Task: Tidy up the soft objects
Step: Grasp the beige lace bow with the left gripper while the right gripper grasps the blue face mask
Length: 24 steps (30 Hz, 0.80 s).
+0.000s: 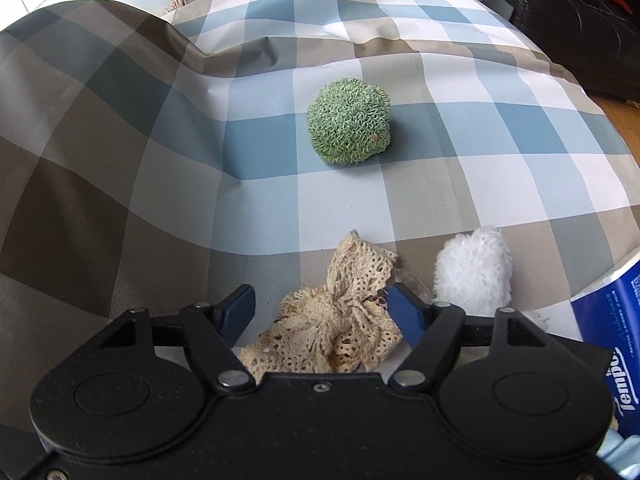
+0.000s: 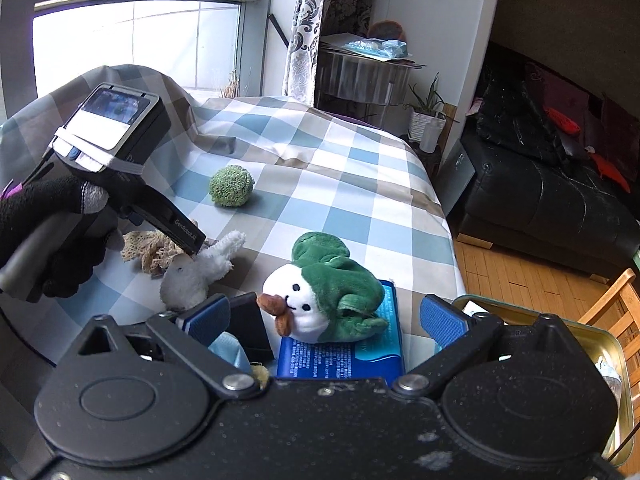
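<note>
At the bottom centre of the left wrist view, the left tongs (image 1: pixel 322 306) straddle a cream lace cloth (image 1: pixel 340 328); the right blue pad touches its edge, the left pad stands clear, so the tongs are apart. Just right of it lies a white plush toy (image 1: pixel 474 270), and a blue tissue pack (image 1: pixel 608 328) sits at the right edge. Further up, mid-frame, a green loopy ball (image 1: pixel 349 121) rests alone on the checked bed cover (image 1: pixel 460 184). In the right wrist view, the right tongs (image 2: pixel 326 320) are wide apart around a green-and-white plush (image 2: pixel 324 290) without touching it.
</note>
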Tool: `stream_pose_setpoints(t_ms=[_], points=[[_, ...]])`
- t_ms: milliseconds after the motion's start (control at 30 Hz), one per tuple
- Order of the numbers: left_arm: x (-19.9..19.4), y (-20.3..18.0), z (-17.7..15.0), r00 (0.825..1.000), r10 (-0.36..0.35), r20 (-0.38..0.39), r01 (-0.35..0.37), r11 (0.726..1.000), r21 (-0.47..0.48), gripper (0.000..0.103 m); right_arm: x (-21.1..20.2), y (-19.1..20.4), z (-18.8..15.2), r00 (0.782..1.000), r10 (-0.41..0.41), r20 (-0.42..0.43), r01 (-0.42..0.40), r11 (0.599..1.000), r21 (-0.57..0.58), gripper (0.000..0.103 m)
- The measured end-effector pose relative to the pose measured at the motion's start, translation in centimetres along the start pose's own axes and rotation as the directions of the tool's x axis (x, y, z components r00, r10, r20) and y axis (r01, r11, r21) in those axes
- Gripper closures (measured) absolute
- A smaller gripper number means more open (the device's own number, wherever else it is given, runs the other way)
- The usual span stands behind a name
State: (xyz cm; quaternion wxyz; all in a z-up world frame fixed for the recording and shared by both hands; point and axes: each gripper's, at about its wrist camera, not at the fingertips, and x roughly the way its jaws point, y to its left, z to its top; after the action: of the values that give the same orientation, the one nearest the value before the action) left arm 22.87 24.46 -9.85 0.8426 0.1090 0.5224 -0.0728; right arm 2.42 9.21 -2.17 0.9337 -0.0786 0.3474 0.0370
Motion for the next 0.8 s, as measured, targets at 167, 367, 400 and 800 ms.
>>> stream_pose_setpoints(t_ms=[167,367,400,800], points=[[-0.2,0.1,0.2,0.998,-0.057,-0.007,0.057,0.998,-0.011,0.057,-0.3,1.7,-0.7,0.997,0.073,-0.008,-0.073,0.996,-0.06,0.003],[-0.2,1.6,0.8,0.996,-0.085,-0.029,0.083,0.994,-0.075,0.06,-0.2,4.6,-1.5,0.988,0.15,-0.017,-0.151,0.979,-0.136,0.003],[-0.2,1.8,0.8,0.996,-0.088,-0.028,0.085,0.993,-0.085,0.059,0.2,5.0,-1.6,0.988,0.152,-0.022,-0.153,0.978,-0.142,0.003],[0.0,2.0,0.9,0.998,-0.05,-0.041,0.047,0.995,-0.085,0.038,3.5,6.7,-1.4,0.981,0.17,-0.095,-0.181,0.975,-0.128,0.006]])
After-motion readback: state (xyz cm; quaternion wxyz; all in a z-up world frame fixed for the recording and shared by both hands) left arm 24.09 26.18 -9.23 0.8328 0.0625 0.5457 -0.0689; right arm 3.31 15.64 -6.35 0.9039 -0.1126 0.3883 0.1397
